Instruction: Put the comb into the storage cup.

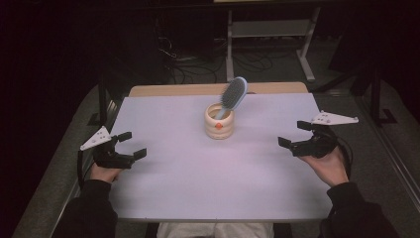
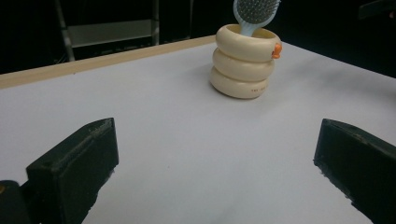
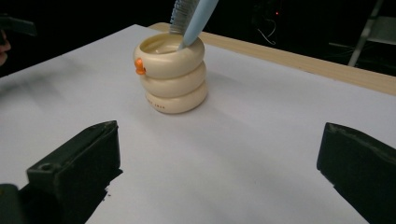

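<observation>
A cream cup point(image 1: 219, 124) shaped like three stacked rings, with a small orange knob, stands a little behind the middle of the white table point(image 1: 213, 173). A light blue hairbrush point(image 1: 233, 94) leans in it, handle down, bristle head up and tilted right. The cup point(image 2: 244, 63) and brush head point(image 2: 256, 10) lie ahead of my left gripper point(image 2: 215, 163). The cup point(image 3: 172, 74) and brush handle point(image 3: 196, 18) also lie ahead of my right gripper point(image 3: 219, 163). My left gripper point(image 1: 132, 145) is open near the table's left edge. Near the right edge, my right gripper point(image 1: 293, 134) is open. Both hold nothing.
A wooden strip point(image 1: 218, 89) runs along the table's far edge. Beyond it stand a metal shelf frame point(image 1: 270, 34) and cables point(image 1: 183, 59) on a dark floor. Black posts point(image 1: 102, 94) flank the table at the sides.
</observation>
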`<state>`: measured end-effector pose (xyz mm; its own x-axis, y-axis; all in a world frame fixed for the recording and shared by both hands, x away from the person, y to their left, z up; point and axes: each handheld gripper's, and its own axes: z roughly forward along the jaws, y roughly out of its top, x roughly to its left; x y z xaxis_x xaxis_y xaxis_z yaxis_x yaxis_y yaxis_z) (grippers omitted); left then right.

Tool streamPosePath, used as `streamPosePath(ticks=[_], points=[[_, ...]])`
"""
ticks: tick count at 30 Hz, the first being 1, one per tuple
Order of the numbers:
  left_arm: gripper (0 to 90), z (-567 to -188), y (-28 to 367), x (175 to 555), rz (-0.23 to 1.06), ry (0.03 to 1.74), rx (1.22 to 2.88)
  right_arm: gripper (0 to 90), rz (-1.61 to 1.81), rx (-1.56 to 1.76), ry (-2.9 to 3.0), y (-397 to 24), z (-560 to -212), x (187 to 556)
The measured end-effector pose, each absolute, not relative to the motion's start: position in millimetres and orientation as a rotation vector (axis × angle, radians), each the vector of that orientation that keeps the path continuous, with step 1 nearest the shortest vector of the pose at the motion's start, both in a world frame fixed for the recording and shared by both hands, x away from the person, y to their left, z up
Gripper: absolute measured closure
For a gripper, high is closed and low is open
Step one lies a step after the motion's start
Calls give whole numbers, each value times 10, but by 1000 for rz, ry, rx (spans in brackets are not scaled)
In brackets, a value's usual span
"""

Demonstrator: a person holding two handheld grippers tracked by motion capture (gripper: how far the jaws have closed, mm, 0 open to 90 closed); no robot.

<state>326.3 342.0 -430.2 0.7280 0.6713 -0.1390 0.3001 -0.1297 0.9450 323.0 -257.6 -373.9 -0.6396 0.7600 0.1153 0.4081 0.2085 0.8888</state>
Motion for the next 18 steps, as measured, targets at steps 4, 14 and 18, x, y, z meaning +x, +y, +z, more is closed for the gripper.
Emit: streamPosePath(ticks=[4,14,18], points=[[0,-4309,3412,3267,375,779,1728,0,1396,1101,2148,-2596,-3825,3172],[0,-4303,3418,3263,378,780,1724,0,1385,1113,2159,-2639,-4004,3076],[0,-4302,3413,3260,376,777,1721,0,1333,1134,2181,-2624,-4107,3055]])
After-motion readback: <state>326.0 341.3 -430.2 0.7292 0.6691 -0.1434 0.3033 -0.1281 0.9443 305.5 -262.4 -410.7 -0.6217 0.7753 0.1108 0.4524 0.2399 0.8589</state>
